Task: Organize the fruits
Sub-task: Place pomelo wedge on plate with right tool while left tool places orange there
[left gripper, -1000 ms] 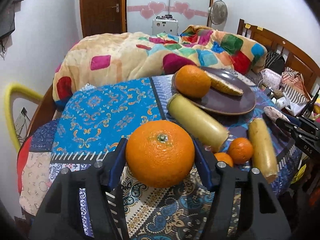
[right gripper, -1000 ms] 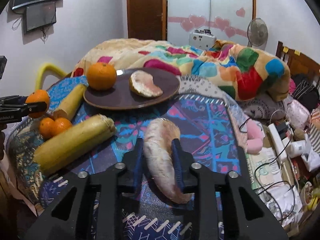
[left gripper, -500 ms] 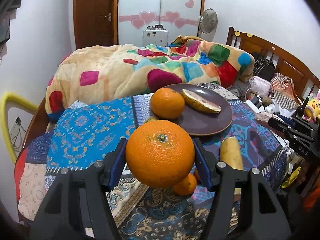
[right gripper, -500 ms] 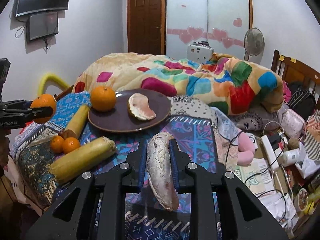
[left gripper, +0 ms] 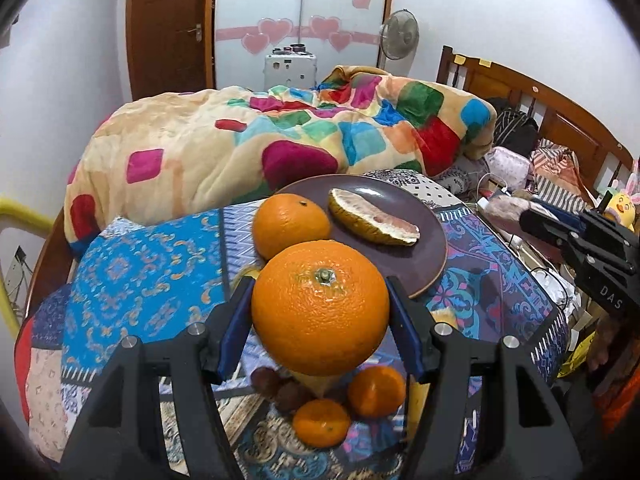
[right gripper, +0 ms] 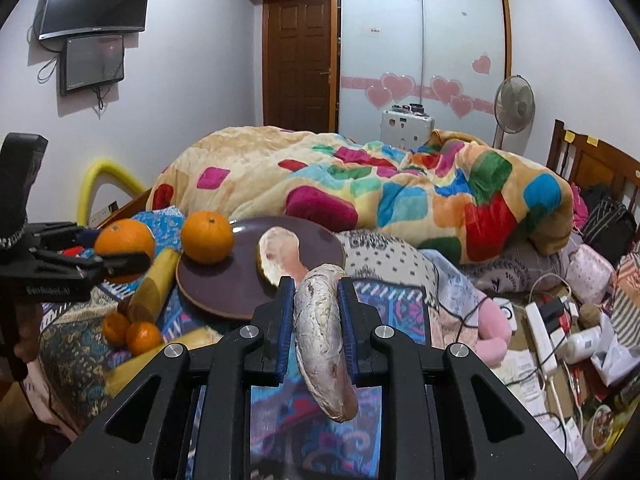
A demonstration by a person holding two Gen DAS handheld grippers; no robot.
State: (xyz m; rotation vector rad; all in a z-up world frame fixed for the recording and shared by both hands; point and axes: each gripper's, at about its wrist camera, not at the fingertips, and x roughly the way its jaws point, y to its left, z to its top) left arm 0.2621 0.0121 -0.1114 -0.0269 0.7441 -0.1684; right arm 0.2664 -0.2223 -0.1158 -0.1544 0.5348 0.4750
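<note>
My left gripper (left gripper: 320, 308) is shut on a large orange (left gripper: 320, 308) and holds it above the table, just short of the brown plate (left gripper: 424, 248). The plate holds another orange (left gripper: 291, 226) and a pomelo wedge (left gripper: 372, 222). My right gripper (right gripper: 316, 320) is shut on a second pomelo wedge (right gripper: 320, 336), raised near the plate's (right gripper: 224, 292) near rim. The left gripper with its orange (right gripper: 124, 242) shows at the left of the right wrist view. Two small tangerines (left gripper: 348, 404) and yellow cylinders (right gripper: 154, 286) lie on the patterned cloth.
The table wears a blue patterned cloth (left gripper: 132, 272). A bed with a colourful blanket (right gripper: 360, 188) lies behind it. Cables, a power strip (right gripper: 540, 332) and clutter fill the floor to the right. A wooden headboard (left gripper: 540, 120) stands at the far right.
Both grippers have risen and moved toward the plate with their fruit. The tangerines and yellow cylinders now sit below the held orange.
</note>
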